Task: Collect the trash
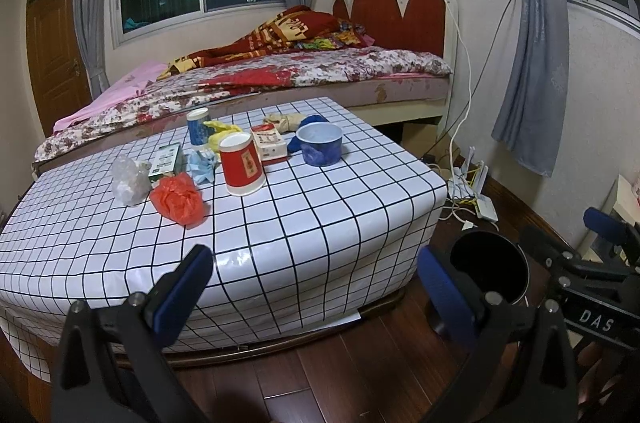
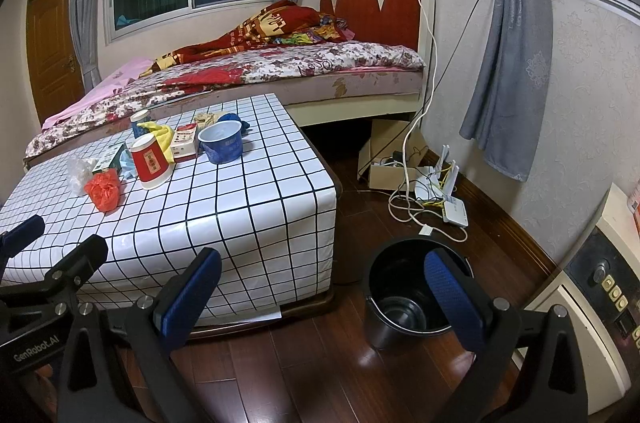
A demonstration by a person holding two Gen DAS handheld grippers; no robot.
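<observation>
Both grippers, left (image 1: pixel 316 287) and right (image 2: pixel 324 291), gape wide, empty. Trash sits clustered mid-table (image 1: pixel 320 223); bin (image 2: pixel 404 299) on floor right. I'd take the near orange wad (image 1: pixel 178 199) first, pinching low.

On my left gripper's black body (image 2: pixel 28 353), seen from my right wrist camera, I read "GenRobot.AI". On my right gripper's black body (image 1: pixel 596 323), seen from the left, I read "DAS". Print elsewhere is too small to read.
</observation>
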